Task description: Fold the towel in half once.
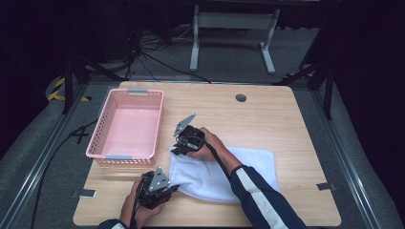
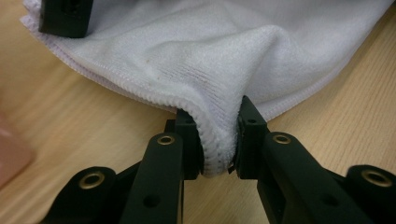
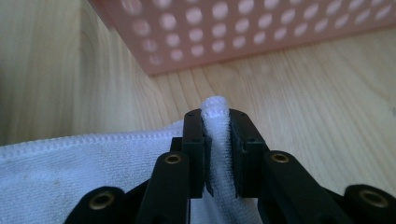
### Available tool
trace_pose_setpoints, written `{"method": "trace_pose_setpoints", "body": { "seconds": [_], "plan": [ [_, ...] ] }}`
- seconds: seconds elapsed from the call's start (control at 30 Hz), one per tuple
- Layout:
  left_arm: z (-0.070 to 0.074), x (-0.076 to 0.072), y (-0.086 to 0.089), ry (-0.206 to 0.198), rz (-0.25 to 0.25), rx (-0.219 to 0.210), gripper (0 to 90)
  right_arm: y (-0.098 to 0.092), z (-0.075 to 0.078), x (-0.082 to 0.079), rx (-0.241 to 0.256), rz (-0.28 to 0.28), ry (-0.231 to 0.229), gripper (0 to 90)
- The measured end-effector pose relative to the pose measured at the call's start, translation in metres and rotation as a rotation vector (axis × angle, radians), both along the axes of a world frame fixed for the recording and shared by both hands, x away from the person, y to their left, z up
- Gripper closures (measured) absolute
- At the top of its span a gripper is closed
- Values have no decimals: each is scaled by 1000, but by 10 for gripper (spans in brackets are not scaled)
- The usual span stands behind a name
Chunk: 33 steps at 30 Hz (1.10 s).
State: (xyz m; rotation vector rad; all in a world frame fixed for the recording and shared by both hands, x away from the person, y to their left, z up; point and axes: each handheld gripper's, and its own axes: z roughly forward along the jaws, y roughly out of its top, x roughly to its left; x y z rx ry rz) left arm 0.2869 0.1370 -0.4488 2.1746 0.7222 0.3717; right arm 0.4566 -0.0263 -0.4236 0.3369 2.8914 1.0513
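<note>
High view: white towel (image 1: 229, 174) lies flat on the worktop (image 1: 286, 114), toward the near edge, right of centre. Left tool (image 1: 173, 189) at the towel's near-left corner; right tool (image 1: 177, 150) at its far-left corner. Pink basket (image 1: 128, 125) stands by the worktop's left edge, just beside the towel's far-left corner, not touching it.

Left gripper view: left tool (image 2: 219, 149) clamped on a pinch of hemmed towel (image 2: 224, 56) edge; cloth bunches up between the jaws.

Right gripper view: right tool (image 3: 215, 140) clamped on a towel (image 3: 70, 163) fold, a tuft poking above the jaws. Basket (image 3: 243, 32) wall close ahead.
</note>
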Motion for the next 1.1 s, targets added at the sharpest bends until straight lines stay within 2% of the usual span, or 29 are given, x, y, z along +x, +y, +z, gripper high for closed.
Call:
{"method": "trace_pose_setpoints", "body": {
  "seconds": [0.03, 0.07, 0.2, 0.3, 0.33, 0.37, 0.4, 0.43, 0.47, 0.5, 0.53, 0.57, 0.63, 0.67, 0.73, 0.8, 0.83, 0.87, 0.9, 0.93, 1.0, 1.1],
  "plan": [
    [3, -2, 1, 0, 5, -10, 760, 1, 6, -2, 17, 4, -13, 782],
    [6, -2, 2, -18, 2, -20, 760, 2, 10, -3, 20, 7, -22, 782],
    [14, -2, 2, -31, -8, -17, 754, 2, 23, -7, 47, 10, -55, 782],
    [24, -2, -6, -73, -39, 20, 754, -5, 31, -9, 69, 9, -63, 782],
    [28, 0, -10, -69, -58, 17, 755, -11, 36, -11, 92, 7, -63, 782],
    [32, 1, -16, -74, -77, 39, 755, -19, 41, -12, 109, 3, -61, 782],
    [32, 1, -16, -74, -77, 39, 756, -19, 41, -12, 109, 3, -61, 782],
    [36, 3, -21, -88, -95, 49, 755, -36, 51, -15, 130, -5, -74, 781],
    [38, 4, -25, -93, -107, 46, 755, -36, 51, -15, 130, -5, -74, 781],
    [43, 5, -37, -101, -143, 64, 753, -53, 57, -17, 148, -12, -84, 781],
    [45, 5, -44, -117, -153, 70, 753, -59, 59, -19, 157, -15, -82, 780],
    [45, 5, -44, -117, -153, 70, 753, -59, 59, -19, 157, -15, -82, 780],
    [51, 6, -64, -130, -202, 92, 753, -77, 64, -23, 172, -26, -91, 779],
    [52, 6, -70, -140, -206, 95, 753, -89, 65, -26, 184, -32, -91, 779],
    [55, 8, -87, -152, -242, 130, 752, -106, 67, -29, 190, -50, -99, 777],
    [57, 10, -103, -163, -268, 143, 750, -120, 70, -31, 207, -59, -103, 775],
    [59, 11, -110, -179, -287, 151, 749, -127, 71, -32, 212, -67, -102, 774],
    [59, 11, -118, -177, -300, 162, 748, -135, 71, -33, 220, -73, -104, 773],
    [59, 11, -118, -177, -300, 162, 747, -135, 71, -33, 220, -73, -104, 773],
    [60, 13, -130, -183, -329, 180, 747, -143, 71, -34, 225, -83, -102, 772],
    [60, 15, -144, -183, -359, 204, 747, -164, 69, -36, 244, -98, -95, 769],
    [57, 19, -166, -181, -392, 209, 740, -192, 63, -39, 270, -126, -96, 767]
  ]
}}
